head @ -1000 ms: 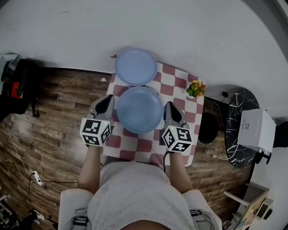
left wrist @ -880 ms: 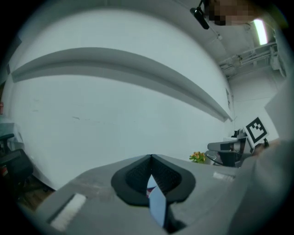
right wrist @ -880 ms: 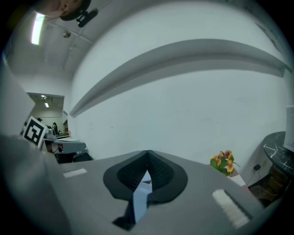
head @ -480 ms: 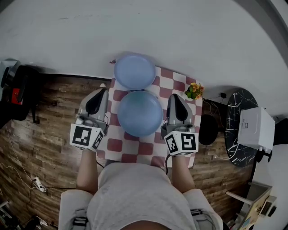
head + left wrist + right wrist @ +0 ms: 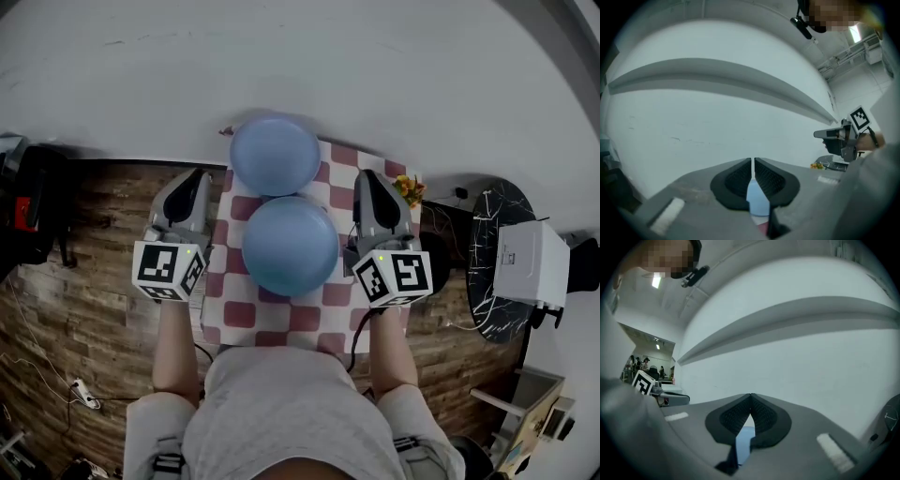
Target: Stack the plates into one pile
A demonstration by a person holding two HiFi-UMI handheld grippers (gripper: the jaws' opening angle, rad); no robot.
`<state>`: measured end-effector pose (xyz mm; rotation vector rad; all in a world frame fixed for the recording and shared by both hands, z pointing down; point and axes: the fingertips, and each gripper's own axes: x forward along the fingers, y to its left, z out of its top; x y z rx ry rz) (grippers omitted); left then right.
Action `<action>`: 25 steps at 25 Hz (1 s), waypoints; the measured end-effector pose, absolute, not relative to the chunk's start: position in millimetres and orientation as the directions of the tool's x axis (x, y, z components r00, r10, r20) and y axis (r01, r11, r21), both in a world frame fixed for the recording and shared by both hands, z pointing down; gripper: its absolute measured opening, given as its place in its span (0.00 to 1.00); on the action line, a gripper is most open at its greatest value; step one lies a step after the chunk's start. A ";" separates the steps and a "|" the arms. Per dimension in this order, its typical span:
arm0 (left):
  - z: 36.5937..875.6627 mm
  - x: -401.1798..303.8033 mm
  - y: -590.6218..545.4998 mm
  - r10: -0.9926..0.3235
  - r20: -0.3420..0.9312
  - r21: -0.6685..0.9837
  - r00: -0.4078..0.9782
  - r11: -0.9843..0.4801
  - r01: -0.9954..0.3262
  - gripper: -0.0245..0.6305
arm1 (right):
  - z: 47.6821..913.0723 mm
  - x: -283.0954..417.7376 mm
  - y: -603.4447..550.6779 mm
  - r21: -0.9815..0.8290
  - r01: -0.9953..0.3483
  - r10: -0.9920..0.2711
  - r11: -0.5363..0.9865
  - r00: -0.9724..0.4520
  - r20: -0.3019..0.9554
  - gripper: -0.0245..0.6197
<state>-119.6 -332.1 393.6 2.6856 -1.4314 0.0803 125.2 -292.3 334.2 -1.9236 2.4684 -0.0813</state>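
Note:
Two light blue plates lie on a red-and-white checked table (image 5: 234, 314) in the head view. The far plate (image 5: 275, 155) and the near plate (image 5: 289, 246) sit one behind the other, edges almost touching. My left gripper (image 5: 195, 178) hovers left of them, shut and empty. My right gripper (image 5: 367, 178) hovers to their right, also shut and empty. In the left gripper view the jaws (image 5: 753, 162) are pressed together and face a white wall, with a sliver of blue plate (image 5: 757, 202) below. The right gripper view shows the same: closed jaws (image 5: 750, 397) and a blue plate (image 5: 743, 442) beneath.
A small pot of yellow flowers (image 5: 409, 187) stands at the table's far right corner, close to my right gripper. A black marbled side table (image 5: 497, 234) with a white box (image 5: 531, 265) is further right. A dark bag (image 5: 33, 202) lies on the wooden floor at left.
Both grippers have moved away from the near plate's sides, outward and toward the far end of the table. Both plates stay where they were.

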 end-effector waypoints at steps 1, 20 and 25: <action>401.9 -119.8 -340.3 -0.823 0.122 0.081 0.555 -0.549 -0.832 0.06 | 341.8 127.8 -303.1 -0.056 -0.969 -0.966 0.242 -0.246 0.074 0.04; 593.3 -88.5 -433.0 -0.594 0.590 0.335 0.547 -0.437 -0.835 0.28 | 583.0 163.6 -424.6 -0.327 -0.943 -0.657 0.063 -0.286 0.698 0.16; 625.2 -86.5 -441.7 -0.556 0.640 0.338 0.530 -0.415 -0.844 0.30 | 621.9 162.8 -426.3 -0.367 -0.930 -0.603 0.014 -0.300 0.739 0.19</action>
